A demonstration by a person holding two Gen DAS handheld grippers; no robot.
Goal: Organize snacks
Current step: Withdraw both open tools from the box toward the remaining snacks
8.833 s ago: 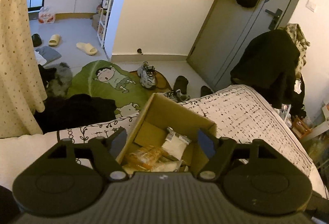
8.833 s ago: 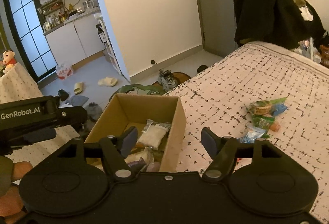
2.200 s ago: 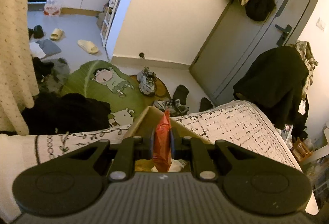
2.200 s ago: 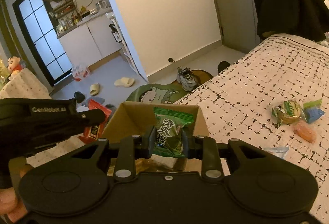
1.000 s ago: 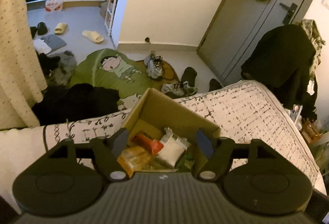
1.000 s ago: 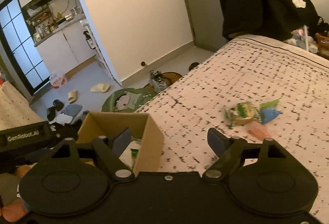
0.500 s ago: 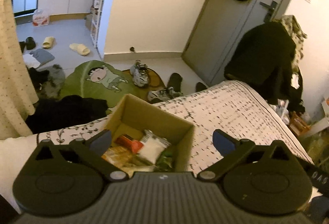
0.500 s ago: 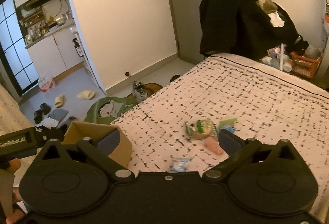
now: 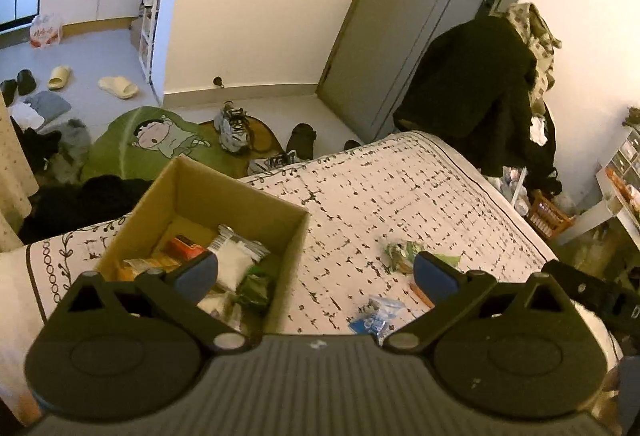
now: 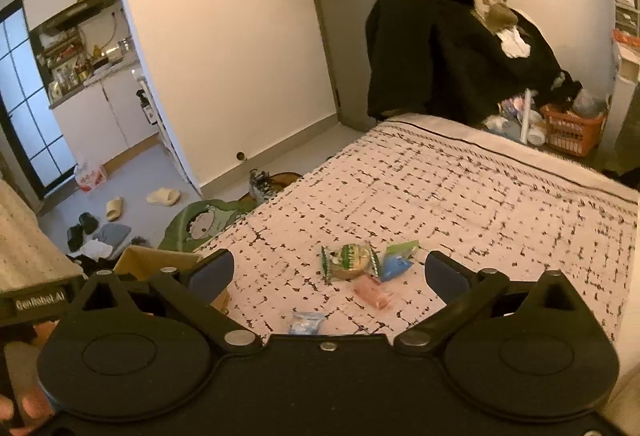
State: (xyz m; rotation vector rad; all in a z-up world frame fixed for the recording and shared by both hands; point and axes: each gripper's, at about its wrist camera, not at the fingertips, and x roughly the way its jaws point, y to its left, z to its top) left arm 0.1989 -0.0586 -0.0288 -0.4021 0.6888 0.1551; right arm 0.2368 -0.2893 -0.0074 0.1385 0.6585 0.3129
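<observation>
An open cardboard box stands on the patterned bed and holds several snack packets, among them a red one and a white one. Its corner shows in the right wrist view as the cardboard box. Loose on the bedcover lie a round green-wrapped snack, a blue-green packet, a pink packet and a small blue packet. My left gripper hangs open and empty over the box's right rim. My right gripper is open and empty above the loose snacks.
The bed runs on to the right and back. Beyond its foot are shoes, a green cartoon rug, a grey door and a heap of dark clothes. An orange basket stands at the far right.
Both grippers let their packets fall into the box, opened wide and swung right. The box has slid left in both views and the loose snacks have come between the right fingers.
</observation>
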